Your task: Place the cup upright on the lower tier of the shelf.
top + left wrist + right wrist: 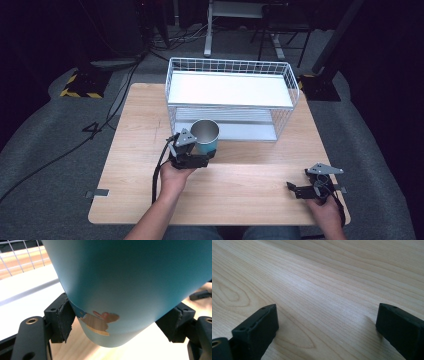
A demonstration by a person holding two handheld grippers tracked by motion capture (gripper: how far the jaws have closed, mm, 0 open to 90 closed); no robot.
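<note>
A teal cup (205,136) with a bare metal inside stands upright in front of the white wire rack (231,98), just off its lower shelf. My left gripper (192,152) is shut on the cup, one jaw on each side of its lower wall. In the left gripper view the cup (130,285) looms large, with a small picture near its base, and both pads (63,320) press against it. My right gripper (301,190) rests low over the table's front right corner, open, its jaws wide apart over bare wood in the right gripper view (325,326).
The wooden table (135,165) carries the two-level rack at its back middle; the top shelf (230,90) is a bare white board. Cables (90,135) trail over the grey floor to the left. A desk frame and chair legs (270,35) stand behind.
</note>
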